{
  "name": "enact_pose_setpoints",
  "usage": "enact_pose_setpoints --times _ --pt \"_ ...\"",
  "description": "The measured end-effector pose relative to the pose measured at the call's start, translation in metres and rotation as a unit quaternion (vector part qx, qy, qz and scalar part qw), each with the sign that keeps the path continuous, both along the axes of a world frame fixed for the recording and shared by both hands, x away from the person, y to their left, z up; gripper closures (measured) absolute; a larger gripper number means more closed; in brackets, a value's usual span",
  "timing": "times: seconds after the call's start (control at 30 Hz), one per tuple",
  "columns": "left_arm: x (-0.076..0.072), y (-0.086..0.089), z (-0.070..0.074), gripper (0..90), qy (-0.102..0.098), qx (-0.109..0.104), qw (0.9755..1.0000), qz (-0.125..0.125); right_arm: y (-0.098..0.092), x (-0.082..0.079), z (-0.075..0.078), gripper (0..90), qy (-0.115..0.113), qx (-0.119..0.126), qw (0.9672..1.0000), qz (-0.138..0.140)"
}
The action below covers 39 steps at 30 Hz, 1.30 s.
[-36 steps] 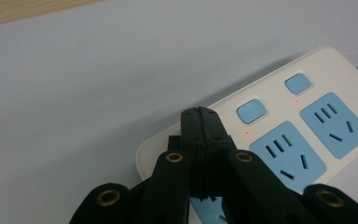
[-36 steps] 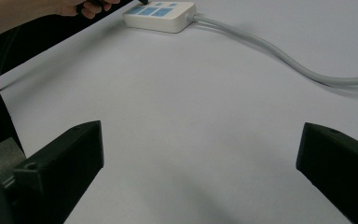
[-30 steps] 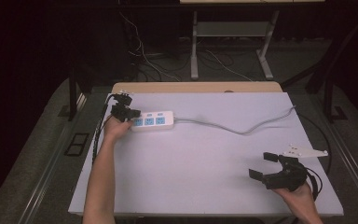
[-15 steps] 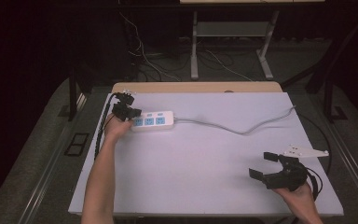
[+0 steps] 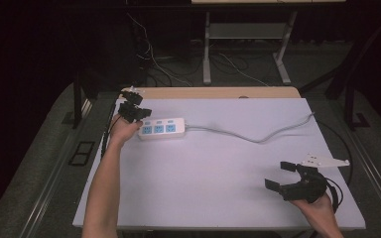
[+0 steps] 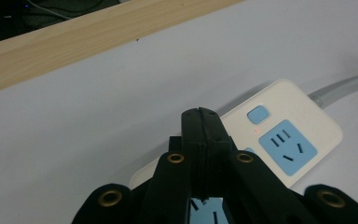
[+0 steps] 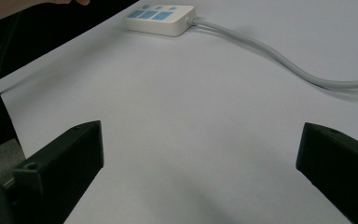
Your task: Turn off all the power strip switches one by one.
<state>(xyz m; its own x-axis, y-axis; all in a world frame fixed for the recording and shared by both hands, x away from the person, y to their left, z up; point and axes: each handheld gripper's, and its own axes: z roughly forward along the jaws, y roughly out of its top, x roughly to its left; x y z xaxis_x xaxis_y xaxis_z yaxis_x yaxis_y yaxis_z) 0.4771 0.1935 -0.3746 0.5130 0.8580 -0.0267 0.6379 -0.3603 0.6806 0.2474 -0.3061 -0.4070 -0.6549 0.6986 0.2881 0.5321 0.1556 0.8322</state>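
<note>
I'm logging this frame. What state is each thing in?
Left gripper: jaws shut, empty, above the power strip's end.
Right gripper: jaws wide open, empty.
Power strip: flat on the table, small red light on, sockets empty.
Cable: slack, curving across the table.

light: table evenly lit from above, surroundings left dark | shadows: soft, cast just under the fingers | glare: none seen | focus: blur noted on nearest fingers; high view slightly grainy
</note>
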Motion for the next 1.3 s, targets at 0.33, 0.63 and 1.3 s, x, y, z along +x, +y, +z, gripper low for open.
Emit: enact_pose_setpoints --times 0.33,0.63,1.3 --pt "0.003 -0.019 0.006 89.5 -0.003 0.008 0.9995 -0.029 -0.001 0.0 0.0 0.5 0.0 0.001 1.0 0.0" --pt "0.005 -0.022 0.001 89.5 0.005 0.006 0.9995 -0.032 -0.001 0.001 0.0 0.5 0.0 0.001 1.0 0.002" --pt "0.012 -0.029 -0.02 89.5 0.024 0.01 0.9991 -0.033 0.0 0.001 -0.001 0.5 0.003 -0.001 1.0 0.003"
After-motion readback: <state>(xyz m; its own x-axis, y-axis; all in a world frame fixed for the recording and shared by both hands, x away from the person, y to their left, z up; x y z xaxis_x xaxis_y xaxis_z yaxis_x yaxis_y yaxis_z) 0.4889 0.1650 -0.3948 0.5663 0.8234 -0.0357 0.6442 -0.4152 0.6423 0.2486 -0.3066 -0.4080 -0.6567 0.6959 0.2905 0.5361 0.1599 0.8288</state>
